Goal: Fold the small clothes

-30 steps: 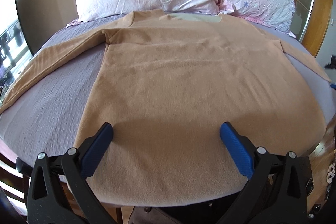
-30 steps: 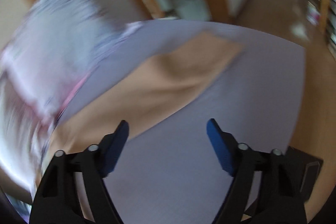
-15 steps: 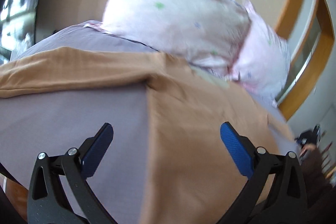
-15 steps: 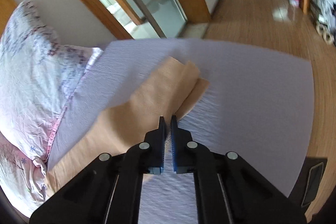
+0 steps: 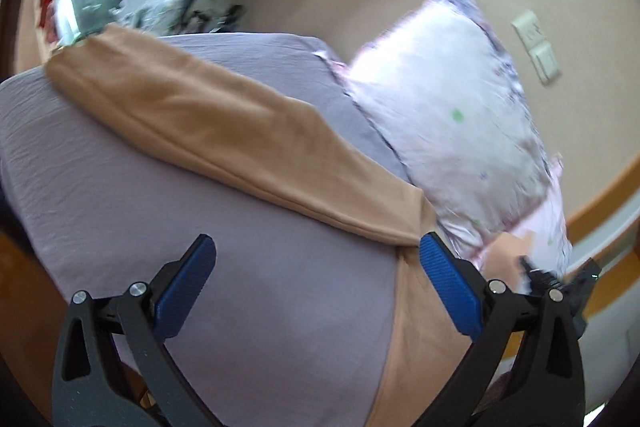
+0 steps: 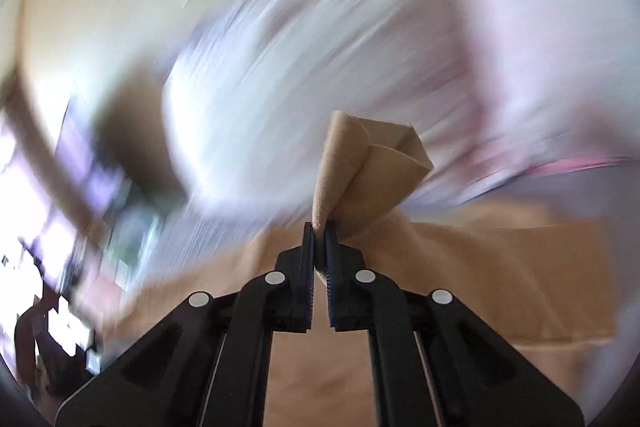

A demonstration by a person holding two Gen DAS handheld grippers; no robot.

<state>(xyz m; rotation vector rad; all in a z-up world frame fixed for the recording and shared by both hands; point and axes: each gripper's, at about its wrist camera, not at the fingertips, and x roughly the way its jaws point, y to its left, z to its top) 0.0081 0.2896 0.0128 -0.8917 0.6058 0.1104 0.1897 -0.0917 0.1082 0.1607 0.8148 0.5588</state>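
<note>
In the left wrist view, the left claw point(image 5: 316, 279) hangs wide open over the lavender bed sheet point(image 5: 120, 195), gripping nothing; half a second ago the same view held the shirt's body between the blue pads, and it has since swung so that mostly bare sheet lies there. The tan long-sleeved shirt point(image 5: 208, 131) lies flat on the bed, one sleeve running from the upper left of the frame down to the lower right, where it meets the body just beside the right-hand pad point(image 5: 448, 287). A floral pillow point(image 5: 452, 115) sits at the right of centre, against the beige wall, with a light switch point(image 5: 538, 47) at the far right. In the right wrist view, the right claw point(image 6: 319, 235) is clamped on the cuff of the shirt's other sleeve point(image 6: 372, 163), which stands up folded above the fingertips at the centre of the frame. Half a second ago this claw was already closed low on that sleeve as it lay on the sheet; now the cuff is lifted, with heavy blur all around and the tan body point(image 6: 500, 259) spread along the lower right.
</note>
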